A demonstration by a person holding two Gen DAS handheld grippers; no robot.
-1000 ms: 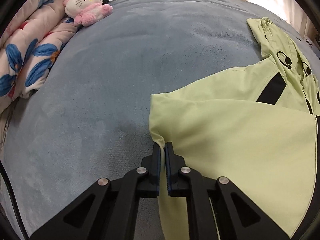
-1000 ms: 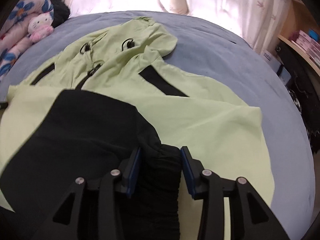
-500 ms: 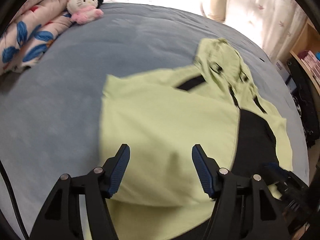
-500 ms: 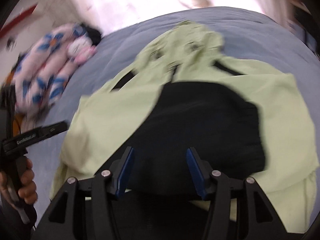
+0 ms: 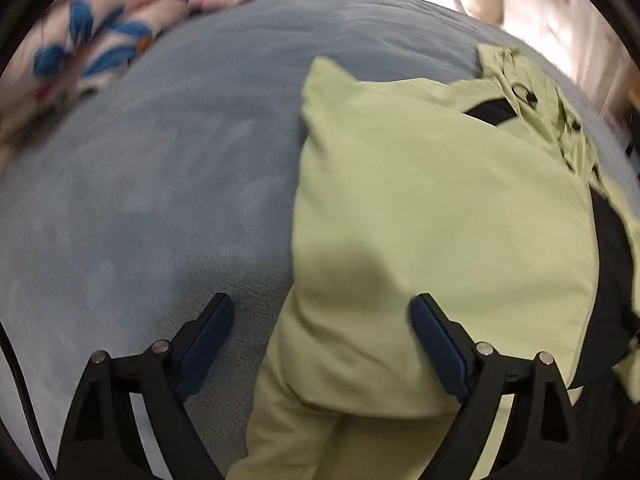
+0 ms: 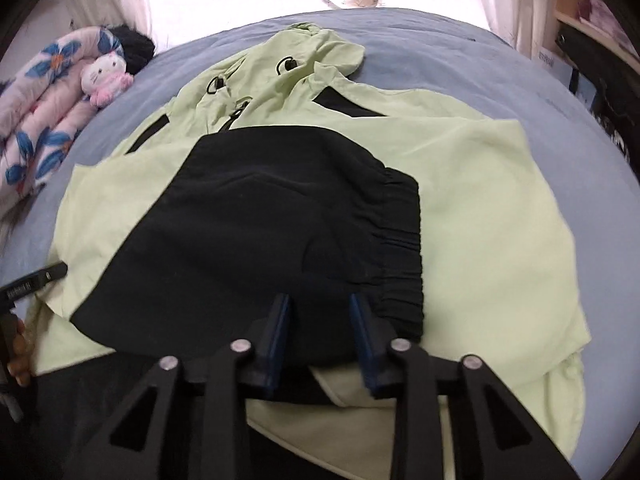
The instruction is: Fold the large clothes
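Observation:
A light green hooded jacket point(image 5: 440, 200) point(image 6: 500, 220) lies spread on the grey-blue bed cover point(image 5: 160, 180). Its black sleeve point(image 6: 260, 220) is folded flat across the front, with the gathered cuff to the right. My left gripper point(image 5: 320, 304) hovers over the jacket's left edge; its jaws are opening wide and grip nothing. My right gripper point(image 6: 320, 308) hangs over the near edge of the black sleeve. Its jaws are closing, and black fabric shows in the gap, but the pads do not press on it.
A rolled floral quilt point(image 6: 40, 120) point(image 5: 80, 52) and a white-and-pink plush cat point(image 6: 106, 76) lie at the bed's far left. Bright curtains hang behind the bed. Shelves point(image 6: 592, 12) stand at the right. A hand point(image 6: 18, 354) shows at the left edge.
The left gripper let go of the jacket's edge, opened wide and shifted along it. The right gripper released the black cuff, spread, then narrowed again. The sleeve now lies flat on the jacket.

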